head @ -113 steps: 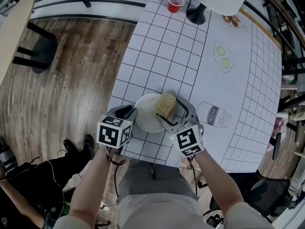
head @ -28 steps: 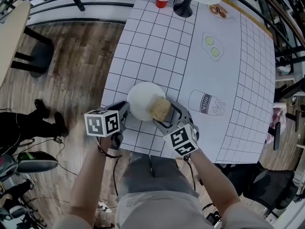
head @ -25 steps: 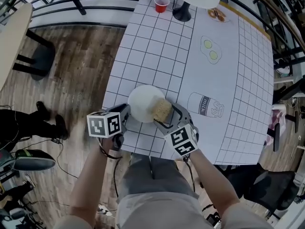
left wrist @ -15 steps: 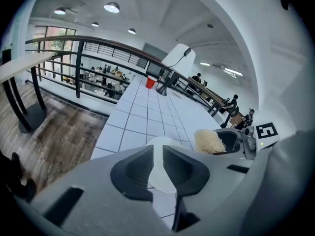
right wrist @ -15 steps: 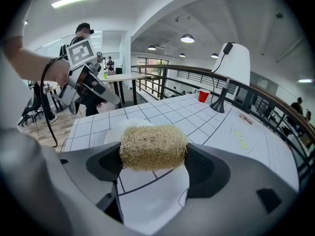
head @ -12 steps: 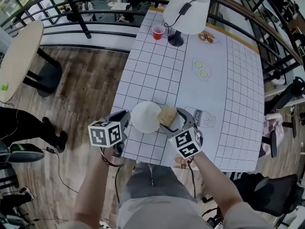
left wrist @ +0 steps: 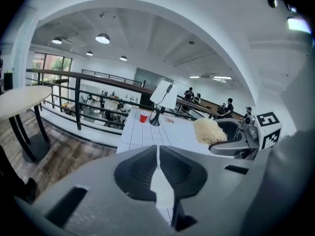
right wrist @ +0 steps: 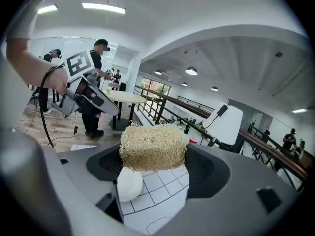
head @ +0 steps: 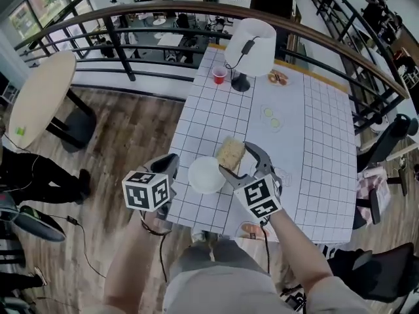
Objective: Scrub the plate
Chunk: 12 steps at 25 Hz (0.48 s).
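The white plate (head: 207, 174) lies on the gridded table (head: 222, 113) near its front edge. My right gripper (head: 234, 158) is shut on a straw-coloured loofah sponge (head: 230, 153), held in the air just beyond the plate's far right rim. The right gripper view has the sponge (right wrist: 153, 145) between the jaws and the plate (right wrist: 129, 183) below it. My left gripper (head: 170, 163) hovers left of the plate, apart from it. Its jaws meet with nothing between them (left wrist: 157, 154). The left gripper view also catches the sponge (left wrist: 209, 131) at the right.
A red cup (head: 219, 75), a white lamp (head: 249, 38) and a small dish of food (head: 277, 78) stand at the table's far end. A railing runs behind it. A round table (head: 36, 87) and a person (head: 26, 175) are at the left, a chair (head: 386, 142) at the right.
The sponge has come off the plate's near right part and now hangs past its far right rim. The left gripper has drawn back from the plate's left rim. The head view has tilted up.
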Each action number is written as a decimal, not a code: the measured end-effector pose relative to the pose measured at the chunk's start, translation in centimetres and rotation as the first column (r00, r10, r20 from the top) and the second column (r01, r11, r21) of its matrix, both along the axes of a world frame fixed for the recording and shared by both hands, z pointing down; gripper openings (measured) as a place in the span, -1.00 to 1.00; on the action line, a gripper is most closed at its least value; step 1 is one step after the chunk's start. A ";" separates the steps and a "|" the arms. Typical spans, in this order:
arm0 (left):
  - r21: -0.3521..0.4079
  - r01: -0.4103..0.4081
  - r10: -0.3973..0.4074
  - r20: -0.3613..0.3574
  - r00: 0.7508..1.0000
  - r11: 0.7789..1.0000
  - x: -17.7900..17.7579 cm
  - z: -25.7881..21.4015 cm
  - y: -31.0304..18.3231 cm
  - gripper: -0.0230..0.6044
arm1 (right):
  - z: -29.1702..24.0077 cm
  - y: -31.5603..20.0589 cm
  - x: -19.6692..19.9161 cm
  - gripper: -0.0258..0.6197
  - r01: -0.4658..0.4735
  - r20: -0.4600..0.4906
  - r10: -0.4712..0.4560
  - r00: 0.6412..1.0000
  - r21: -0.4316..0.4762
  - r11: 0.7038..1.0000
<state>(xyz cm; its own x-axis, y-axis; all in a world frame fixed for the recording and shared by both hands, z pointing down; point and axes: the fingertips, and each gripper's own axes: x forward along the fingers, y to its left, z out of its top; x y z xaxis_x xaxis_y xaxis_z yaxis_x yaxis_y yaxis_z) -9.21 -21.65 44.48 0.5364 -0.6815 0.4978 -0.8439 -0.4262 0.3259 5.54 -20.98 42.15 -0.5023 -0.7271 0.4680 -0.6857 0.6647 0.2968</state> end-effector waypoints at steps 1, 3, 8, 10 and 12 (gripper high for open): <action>0.030 -0.008 0.007 0.005 1.000 1.000 0.0 -1.5 0.0 -0.84 | -1.3 0.1 -0.3 0.23 0.004 0.020 -0.005 1.000 0.012 1.000; 0.090 -0.020 0.020 0.002 1.000 0.996 0.2 -4.5 -0.1 -0.84 | -3.8 0.4 -0.9 0.23 0.009 0.061 -0.011 0.998 0.033 0.999; 0.340 0.024 -0.049 0.066 0.997 0.940 -1.1 -12.7 -0.7 -0.88 | -10.8 1.0 -2.3 0.23 0.038 0.084 -0.053 0.995 0.167 0.985; 0.432 0.014 -0.071 0.115 0.991 0.902 -1.5 -15.7 -0.4 -0.88 | -13.7 1.6 -2.9 0.23 0.053 0.105 -0.078 0.991 0.219 0.974; 0.498 -0.002 -0.069 0.125 0.990 0.867 -1.5 -18.6 0.2 -0.88 | -16.5 2.3 -3.5 0.23 0.071 0.131 -0.108 0.985 0.258 0.963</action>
<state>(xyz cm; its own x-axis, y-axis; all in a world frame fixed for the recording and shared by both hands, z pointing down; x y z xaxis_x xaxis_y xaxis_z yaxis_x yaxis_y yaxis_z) -10.69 -21.44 25.87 0.4613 -0.8736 0.1548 -0.8809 -0.4718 -0.0376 2.05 -18.70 25.67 -0.6191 -0.7610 0.1941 -0.6742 0.6417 0.3656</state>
